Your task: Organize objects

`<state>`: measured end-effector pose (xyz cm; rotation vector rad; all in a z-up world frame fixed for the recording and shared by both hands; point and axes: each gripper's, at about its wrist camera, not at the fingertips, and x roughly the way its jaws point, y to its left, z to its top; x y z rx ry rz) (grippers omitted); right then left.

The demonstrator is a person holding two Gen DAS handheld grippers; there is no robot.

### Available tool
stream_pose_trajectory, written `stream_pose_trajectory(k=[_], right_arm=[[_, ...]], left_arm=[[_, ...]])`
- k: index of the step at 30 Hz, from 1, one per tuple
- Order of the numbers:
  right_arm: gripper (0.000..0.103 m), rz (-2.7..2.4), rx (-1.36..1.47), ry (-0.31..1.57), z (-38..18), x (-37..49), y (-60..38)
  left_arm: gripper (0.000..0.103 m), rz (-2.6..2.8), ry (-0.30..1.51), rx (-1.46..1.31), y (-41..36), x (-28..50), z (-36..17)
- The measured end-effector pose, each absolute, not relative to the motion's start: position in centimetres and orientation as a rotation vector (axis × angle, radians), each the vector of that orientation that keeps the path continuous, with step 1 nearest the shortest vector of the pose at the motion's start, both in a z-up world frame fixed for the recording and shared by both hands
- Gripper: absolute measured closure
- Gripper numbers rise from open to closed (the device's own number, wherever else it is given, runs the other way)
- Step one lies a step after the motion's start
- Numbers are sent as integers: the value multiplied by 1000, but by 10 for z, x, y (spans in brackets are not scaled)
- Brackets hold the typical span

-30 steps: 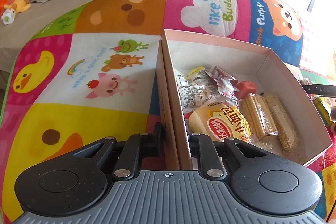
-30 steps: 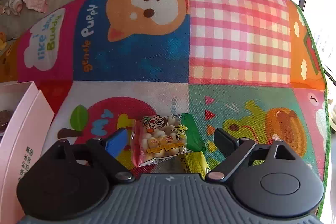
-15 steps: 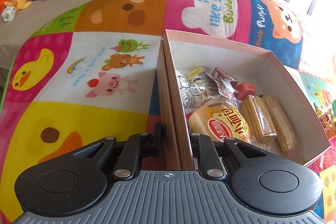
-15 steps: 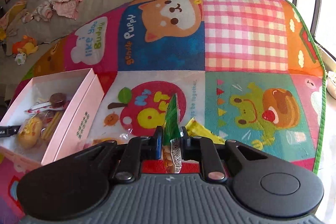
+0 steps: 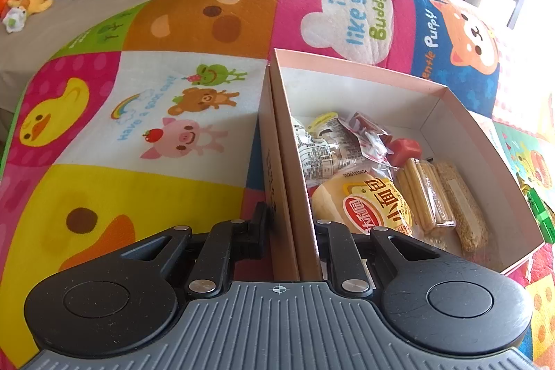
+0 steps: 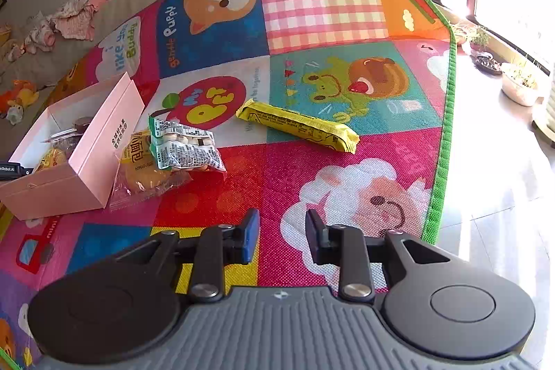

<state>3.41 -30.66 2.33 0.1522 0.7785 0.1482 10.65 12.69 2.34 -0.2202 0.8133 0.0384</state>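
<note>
**Left clamped on box wall, right empty and opening**

Left wrist view: left gripper (image 5: 289,227) has its 2 black fingers pinched on the near side wall of the open pink cardboard box (image 5: 347,65), 1 finger outside, 1 inside. Box sits on the colourful cartoon-print play mat (image 5: 138,182). Inside, left to right: crinkly clear packet with black-and-white print (image 5: 322,151), round yellow bun in a clear wrapper with a red logo (image 5: 364,207), small red block (image 5: 404,149), clear-wrapped pack of pale biscuit sticks (image 5: 425,193), tan grain bar (image 5: 461,207) by the far wall. Green wrapper (image 5: 537,210) lies on the mat just outside that wall.

Right wrist view: same box (image 6: 104,148) at far left. Leaning against its side wall is a second clear-wrapped yellow bun (image 6: 142,169), with a clear snack bag of small pale balls (image 6: 185,146) lying on top of it (green edge at 1 end). Further right, well apart, a long yellow wrapped bar (image 6: 298,125) lies flat on the mat. Right gripper (image 6: 281,240) hovers over the mat near the camera, jaws parted and opening, nothing between them.
</note>
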Motion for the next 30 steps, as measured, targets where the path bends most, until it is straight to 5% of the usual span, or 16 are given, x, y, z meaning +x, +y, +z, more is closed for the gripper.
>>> stream_pose_trajectory(k=[2, 3, 13, 24, 25, 27, 30], right_arm=[[39, 196, 125, 742, 26, 31, -292], [37, 218, 100, 725, 28, 29, -284], [37, 424, 61, 743, 19, 79, -221], [15, 448, 176, 765, 7, 154, -216], [16, 452, 176, 767, 7, 153, -214], [40, 476, 188, 775, 9, 147, -213], [46, 459, 198, 779, 9, 127, -218]], left_arm=[[85, 40, 816, -216, 126, 107, 23], [85, 40, 818, -213, 126, 107, 24], [86, 41, 822, -216, 126, 107, 24], [85, 39, 824, -222, 127, 107, 24], [85, 38, 823, -222, 128, 106, 24], [85, 37, 823, -221, 128, 107, 24], [85, 38, 823, -221, 128, 107, 23]])
